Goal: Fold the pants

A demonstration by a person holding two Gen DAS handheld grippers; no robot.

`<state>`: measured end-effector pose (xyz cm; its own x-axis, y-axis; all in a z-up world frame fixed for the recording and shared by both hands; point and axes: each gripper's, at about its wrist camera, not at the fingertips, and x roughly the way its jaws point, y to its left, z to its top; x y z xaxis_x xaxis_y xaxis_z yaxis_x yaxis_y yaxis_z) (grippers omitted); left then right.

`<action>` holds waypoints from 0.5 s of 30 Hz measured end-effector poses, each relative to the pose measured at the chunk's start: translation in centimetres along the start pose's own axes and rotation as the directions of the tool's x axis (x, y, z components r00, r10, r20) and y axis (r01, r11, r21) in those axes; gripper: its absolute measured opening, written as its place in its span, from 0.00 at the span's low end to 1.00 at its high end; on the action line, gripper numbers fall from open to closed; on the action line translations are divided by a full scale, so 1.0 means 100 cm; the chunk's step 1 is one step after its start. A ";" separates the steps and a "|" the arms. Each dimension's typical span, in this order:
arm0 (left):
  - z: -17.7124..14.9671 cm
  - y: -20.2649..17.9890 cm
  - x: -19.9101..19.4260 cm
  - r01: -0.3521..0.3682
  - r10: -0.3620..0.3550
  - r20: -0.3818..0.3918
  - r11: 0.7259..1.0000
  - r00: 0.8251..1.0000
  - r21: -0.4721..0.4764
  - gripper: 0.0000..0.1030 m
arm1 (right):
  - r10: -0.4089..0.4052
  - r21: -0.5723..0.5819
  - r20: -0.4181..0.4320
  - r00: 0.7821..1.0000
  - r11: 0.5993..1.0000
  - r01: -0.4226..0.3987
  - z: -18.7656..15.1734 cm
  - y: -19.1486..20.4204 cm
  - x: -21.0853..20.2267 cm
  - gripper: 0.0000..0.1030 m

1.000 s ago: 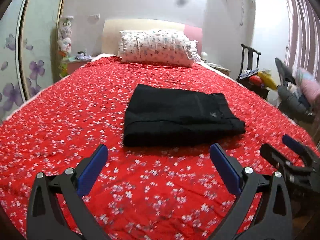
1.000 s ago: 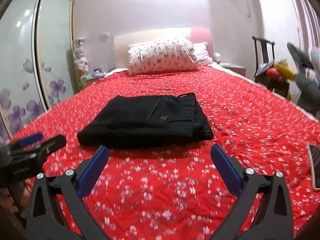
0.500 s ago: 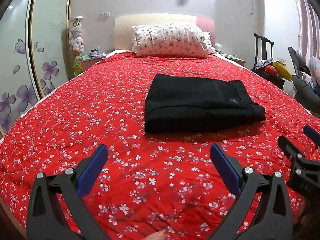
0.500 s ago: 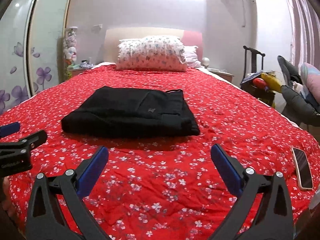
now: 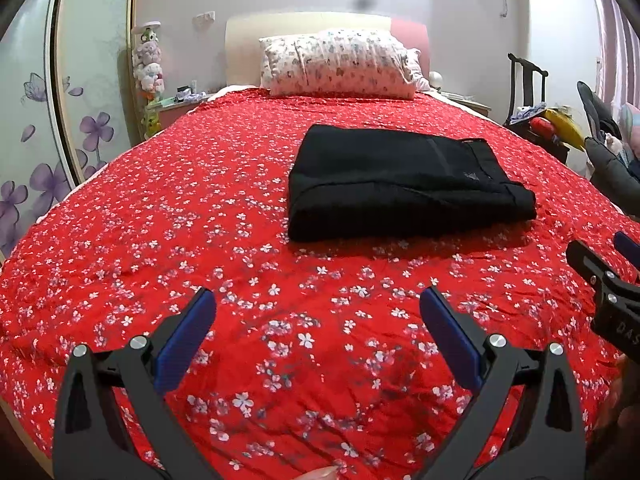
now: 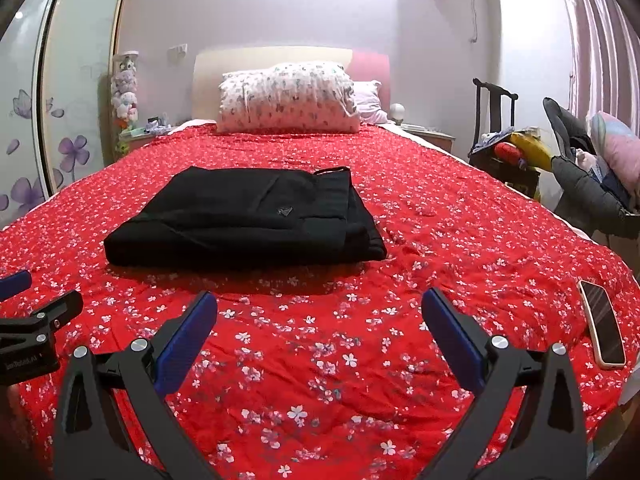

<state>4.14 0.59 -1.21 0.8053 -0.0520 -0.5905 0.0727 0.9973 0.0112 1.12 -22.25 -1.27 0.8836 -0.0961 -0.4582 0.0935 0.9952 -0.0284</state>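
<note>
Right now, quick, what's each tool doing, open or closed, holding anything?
Left tool: open, holding nothing.
Right tool: open, holding nothing.
The folded black pants lie on the bed, untouched by either.

Right gripper (image 5: 624,272) cut by frame edge in left wrist view. Left gripper (image 6: 28,312) likewise cropped in right wrist view. Nightstand clutter (image 5: 186,94) too small to identify. Pants logo (image 6: 285,211) unreadable.

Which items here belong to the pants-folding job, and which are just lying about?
Job:
folded black pants
left gripper, open
right gripper, open
red floral bedspread, the work surface

Lying about:
phone at the bedspread's right edge
floral pillow
plush toys
chair
</note>
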 end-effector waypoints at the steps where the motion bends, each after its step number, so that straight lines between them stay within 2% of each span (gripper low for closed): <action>1: 0.000 -0.001 0.000 0.001 -0.001 0.000 1.000 1.000 0.002 0.98 | 0.000 0.000 -0.003 1.000 1.000 0.000 0.000 0.000 0.001 0.99; 15: -0.003 -0.006 0.003 0.007 -0.007 -0.006 1.000 1.000 0.014 0.98 | -0.001 -0.001 -0.022 1.000 1.000 0.001 -0.002 0.002 0.003 0.99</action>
<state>4.12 0.01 -1.64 0.8013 -0.0583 -0.5954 0.0865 0.9961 0.0188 1.27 -22.06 -1.60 0.8731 -0.0965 -0.4779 0.0937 0.9952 -0.0297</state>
